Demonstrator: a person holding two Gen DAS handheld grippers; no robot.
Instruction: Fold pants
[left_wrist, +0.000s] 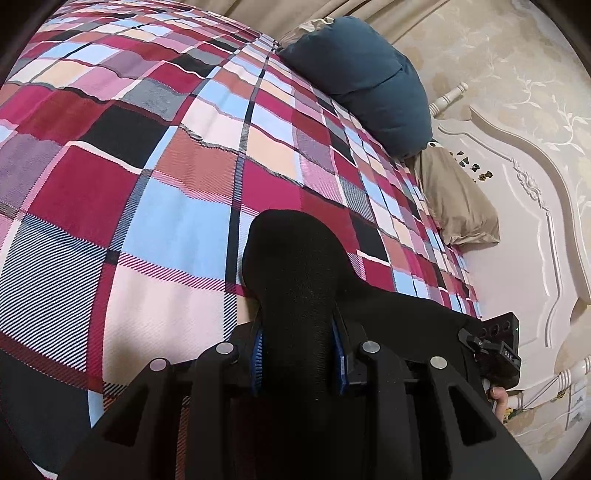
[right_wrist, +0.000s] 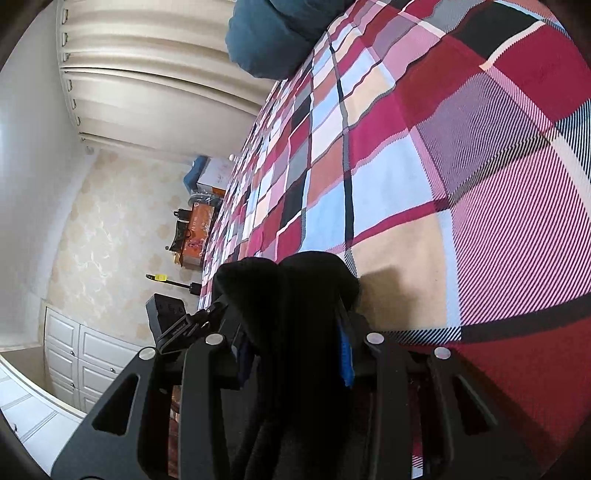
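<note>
a: where are the pants (left_wrist: 295, 266) right now?

b: bunched up black between both tools, held over the checked bedspread (left_wrist: 155, 192). the left gripper (left_wrist: 300, 354) has its blue pads (left_wrist: 258, 350) pinched on a thick fold that sticks out past the fingers.

a: and the other one?

b: same story. the right gripper (right_wrist: 295, 350) is clamped on its own wad of the pants (right_wrist: 291, 291), one blue pad (right_wrist: 345, 360) showing beside the cloth.

a: anything else on the bed?

b: a dark blue pillow (left_wrist: 362, 77) on the spread near the headboard (left_wrist: 524, 206), with a tan pillow (left_wrist: 454, 199) just beside it. curtains (right_wrist: 155, 70) hang beyond.
</note>
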